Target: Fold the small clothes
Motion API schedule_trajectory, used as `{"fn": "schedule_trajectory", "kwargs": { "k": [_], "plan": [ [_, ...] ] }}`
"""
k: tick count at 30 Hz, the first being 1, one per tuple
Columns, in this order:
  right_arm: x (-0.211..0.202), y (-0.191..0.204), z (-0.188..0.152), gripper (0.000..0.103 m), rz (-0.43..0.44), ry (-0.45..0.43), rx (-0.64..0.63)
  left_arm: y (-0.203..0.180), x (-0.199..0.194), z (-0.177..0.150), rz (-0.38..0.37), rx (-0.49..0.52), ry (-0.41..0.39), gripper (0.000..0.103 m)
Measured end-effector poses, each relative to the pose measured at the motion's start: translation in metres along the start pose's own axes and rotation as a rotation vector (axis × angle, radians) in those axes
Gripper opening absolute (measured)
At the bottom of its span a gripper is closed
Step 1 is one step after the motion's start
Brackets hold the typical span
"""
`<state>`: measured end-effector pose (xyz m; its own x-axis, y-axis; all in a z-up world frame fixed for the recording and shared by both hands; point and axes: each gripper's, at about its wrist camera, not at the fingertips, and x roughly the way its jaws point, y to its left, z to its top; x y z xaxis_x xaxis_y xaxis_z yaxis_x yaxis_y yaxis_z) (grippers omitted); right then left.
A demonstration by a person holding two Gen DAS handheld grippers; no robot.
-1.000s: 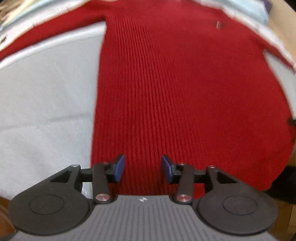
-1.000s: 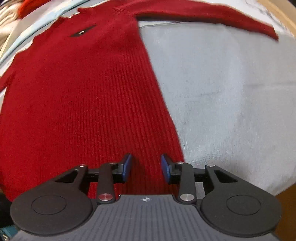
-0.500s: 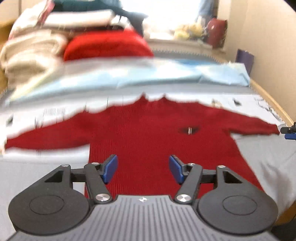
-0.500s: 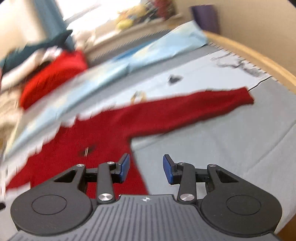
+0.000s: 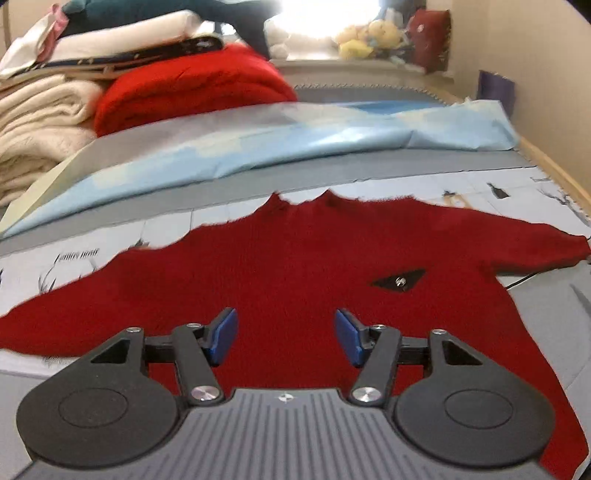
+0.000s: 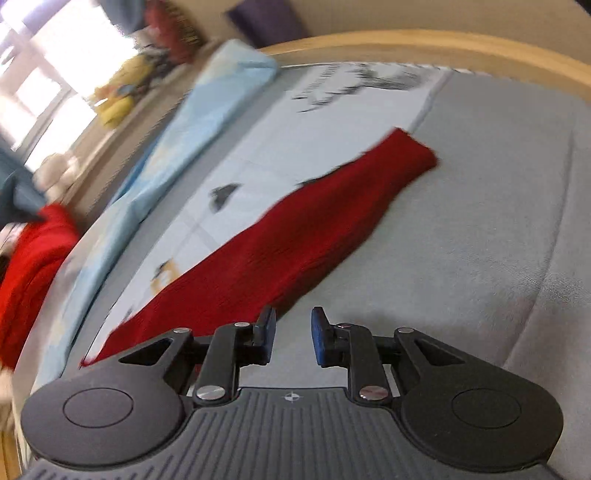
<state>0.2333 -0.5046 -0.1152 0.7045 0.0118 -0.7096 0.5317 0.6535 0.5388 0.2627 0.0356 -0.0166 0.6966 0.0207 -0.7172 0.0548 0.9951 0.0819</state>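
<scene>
Both tongs lifted off sweater; blankets beyond.

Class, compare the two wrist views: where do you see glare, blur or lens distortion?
Left wrist view: window blown out white, far blanket pile smeared, red sweater fairly sharp. Right wrist view: tilted, motion blur streaks the sleeve, and the wooden bed edge bows from the fisheye.

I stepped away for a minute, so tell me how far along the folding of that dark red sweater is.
Barely started. Done: the dark red sweater lies spread flat on the grey bed cover, sleeves out to both sides. In hand: nothing. The left gripper hovers open over the body, and the right gripper, jaws closing on nothing, sits beside the sleeve. Left: every fold, sleeves first, probably.
</scene>
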Motion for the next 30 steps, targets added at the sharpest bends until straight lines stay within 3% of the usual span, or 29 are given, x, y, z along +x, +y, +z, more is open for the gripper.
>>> {"fn": "schedule_trajectory", "kwargs": {
  "k": [4, 13, 15, 17, 22, 25, 26, 30],
  "plan": [
    [0.035, -0.02, 0.01, 0.033, 0.006, -0.017, 0.157, 0.006, 0.005, 0.003, -0.017, -0.039, 0.012, 0.065],
    [0.085, -0.046, 0.027, 0.041, 0.036, -0.079, 0.355, 0.019, 0.028, 0.005, -0.016, -0.093, 0.08, 0.065],
    [0.089, -0.043, 0.03, 0.039, 0.022, -0.1, 0.36, 0.024, 0.031, 0.007, -0.018, -0.114, 0.084, 0.065],
    [0.089, -0.035, 0.032, 0.017, -0.023, -0.128, 0.33, 0.029, 0.033, 0.008, -0.009, -0.13, 0.088, 0.065],
    [0.083, 0.015, 0.032, 0.014, -0.216, -0.234, 0.174, 0.048, 0.036, 0.013, 0.022, -0.188, 0.099, 0.065],
    [0.065, 0.085, 0.021, 0.013, -0.26, -0.367, -0.089, 0.068, 0.035, 0.016, 0.056, -0.234, 0.101, 0.065],
    [0.057, 0.111, 0.013, 0.013, -0.25, -0.413, -0.191, 0.078, 0.034, 0.017, 0.069, -0.259, 0.103, 0.065],
    [0.009, 0.219, -0.056, 0.014, 0.006, -0.527, -0.546, 0.119, 0.029, 0.02, 0.114, -0.368, 0.107, 0.065]
  ]
}}
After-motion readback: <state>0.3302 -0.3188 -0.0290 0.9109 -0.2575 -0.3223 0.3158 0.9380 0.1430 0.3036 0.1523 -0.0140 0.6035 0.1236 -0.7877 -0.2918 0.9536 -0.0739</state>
